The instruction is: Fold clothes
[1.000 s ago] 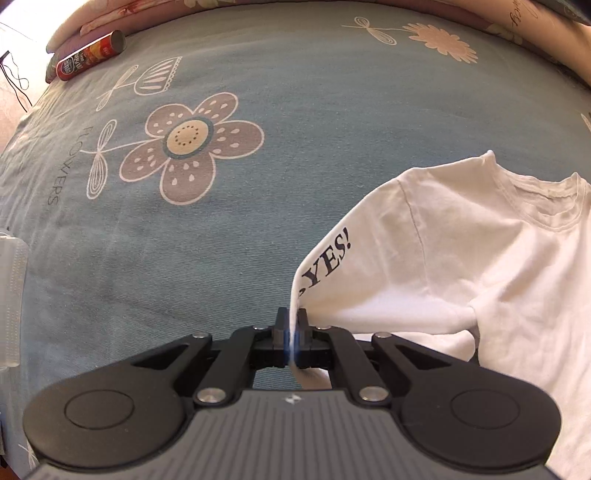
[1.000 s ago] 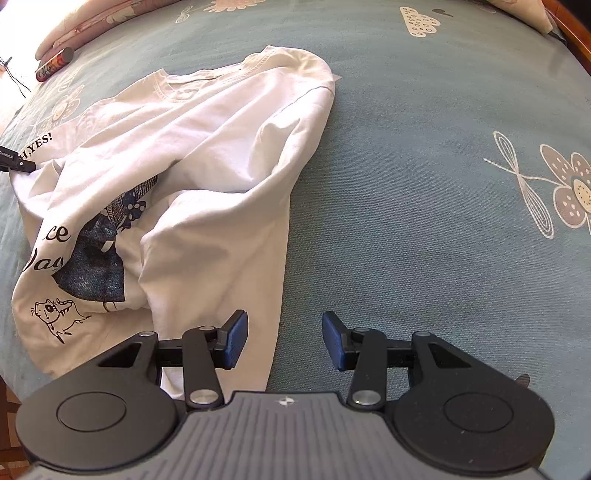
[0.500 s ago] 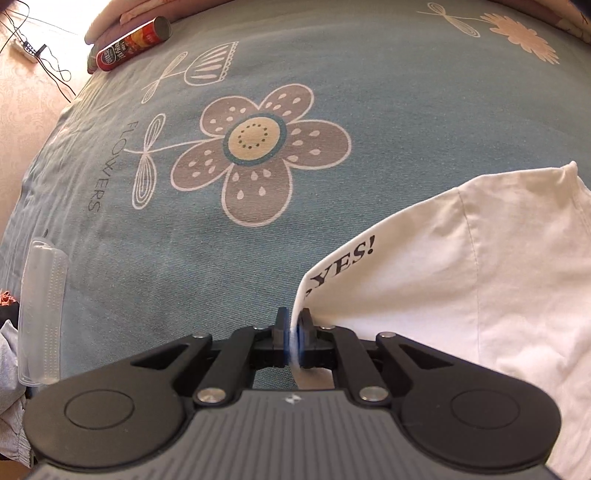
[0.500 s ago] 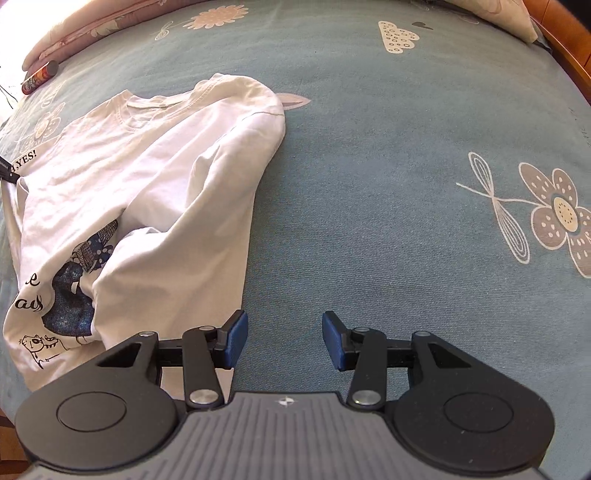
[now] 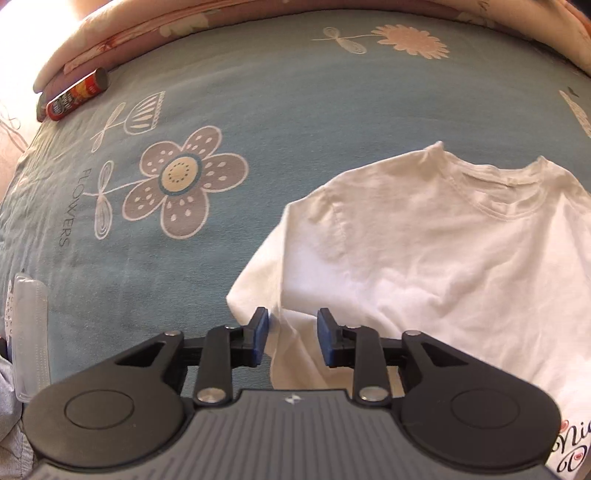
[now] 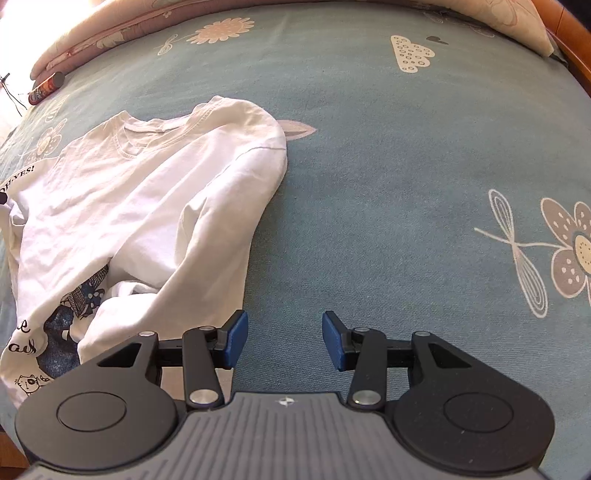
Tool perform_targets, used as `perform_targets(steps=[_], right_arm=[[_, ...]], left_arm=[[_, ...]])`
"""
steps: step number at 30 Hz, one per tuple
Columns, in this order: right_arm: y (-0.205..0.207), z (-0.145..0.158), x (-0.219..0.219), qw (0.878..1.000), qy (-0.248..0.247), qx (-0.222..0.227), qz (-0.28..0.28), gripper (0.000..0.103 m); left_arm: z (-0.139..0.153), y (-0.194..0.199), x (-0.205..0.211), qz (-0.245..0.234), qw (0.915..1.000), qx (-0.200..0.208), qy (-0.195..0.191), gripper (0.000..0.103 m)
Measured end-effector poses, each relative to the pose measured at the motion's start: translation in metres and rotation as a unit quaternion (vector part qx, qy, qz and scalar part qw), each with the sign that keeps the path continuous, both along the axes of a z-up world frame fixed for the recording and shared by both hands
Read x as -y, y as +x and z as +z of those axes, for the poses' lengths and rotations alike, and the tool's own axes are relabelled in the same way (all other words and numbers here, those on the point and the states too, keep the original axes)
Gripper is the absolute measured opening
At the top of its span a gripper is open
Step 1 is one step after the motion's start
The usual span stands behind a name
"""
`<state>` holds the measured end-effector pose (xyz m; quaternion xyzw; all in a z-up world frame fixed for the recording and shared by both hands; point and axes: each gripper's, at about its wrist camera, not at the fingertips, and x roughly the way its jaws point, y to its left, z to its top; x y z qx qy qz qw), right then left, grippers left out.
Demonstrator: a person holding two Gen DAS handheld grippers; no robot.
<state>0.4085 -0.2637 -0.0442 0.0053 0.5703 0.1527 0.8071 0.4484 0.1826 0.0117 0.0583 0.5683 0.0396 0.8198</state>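
A white T-shirt [image 5: 424,258] lies spread on the blue flowered bedsheet [image 5: 258,110], collar toward the far side. My left gripper [image 5: 291,332] hovers over its sleeve [image 5: 258,284]; the jaws are opening, the blue pads stand apart, and the cloth lies loose below and between them. In the right wrist view the same T-shirt [image 6: 147,206] is rumpled, one sleeve folded across the body and a dark print near the hem. My right gripper [image 6: 284,338] stands open over bare sheet just right of the shirt's edge, with nothing between its fingers.
A red snack can [image 5: 75,96] lies at the far left by the pink folded bedding [image 5: 221,18]. A clear plastic case [image 5: 27,332] sits at the bed's left edge beside grey cloth [image 5: 7,406]. A wooden bed frame [image 6: 576,40] shows at the far right.
My left gripper has let go of the sleeve and its jaws have spread; the sleeve has dropped flat. The right gripper stays open and has drifted a little along the shirt's edge.
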Motion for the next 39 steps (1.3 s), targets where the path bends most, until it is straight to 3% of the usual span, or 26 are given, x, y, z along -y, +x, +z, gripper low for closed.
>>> perform_targets(steps=[4,9,15,17,18,19,20,24,31,35,39], right_arm=[[-0.012,-0.012,-0.01,0.999,0.028,-0.033,-0.003,0.049],[-0.028,-0.025,-0.02,0.998,0.043,-0.049,-0.021,0.049],[-0.032,-0.035,-0.027,0.994,0.062,-0.04,-0.081,0.049],[-0.034,-0.035,-0.032,0.994,0.062,-0.034,-0.084,0.044],[-0.035,-0.036,-0.033,0.994,0.064,-0.033,-0.085,0.033],[-0.035,-0.037,-0.033,0.993,0.073,-0.039,-0.086,0.015],[-0.035,-0.038,-0.032,0.991,0.087,-0.049,-0.087,0.009],[-0.033,-0.035,-0.029,0.99,0.091,-0.055,-0.09,0.002],[-0.018,-0.003,0.001,0.996,-0.004,0.001,-0.087,0.002],[0.0,0.009,0.024,0.993,-0.085,0.04,-0.076,0.002],[0.021,0.01,0.04,0.988,-0.133,0.056,-0.059,0.002]], left_arm=[[-0.003,-0.007,0.057,-0.079,0.9954,0.017,-0.051,0.036],[-0.013,-0.009,0.118,-0.165,0.9823,0.024,-0.084,0.038],[-0.028,-0.001,0.158,-0.206,0.9727,0.0,-0.107,0.038],[-0.03,0.001,0.166,-0.214,0.9704,-0.005,-0.112,0.038],[-0.031,0.001,0.17,-0.219,0.9693,-0.006,-0.112,0.038],[-0.032,0.001,0.173,-0.222,0.9684,-0.008,-0.113,0.038],[-0.033,0.001,0.175,-0.225,0.9675,-0.011,-0.114,0.038],[-0.036,0.001,0.18,-0.23,0.9659,-0.023,-0.116,0.038],[-0.037,-0.007,0.179,-0.233,0.9658,-0.034,-0.109,0.038],[-0.039,-0.01,0.178,-0.229,0.9661,-0.038,-0.112,0.038],[-0.039,-0.012,0.179,-0.232,0.9651,-0.04,-0.114,0.038]])
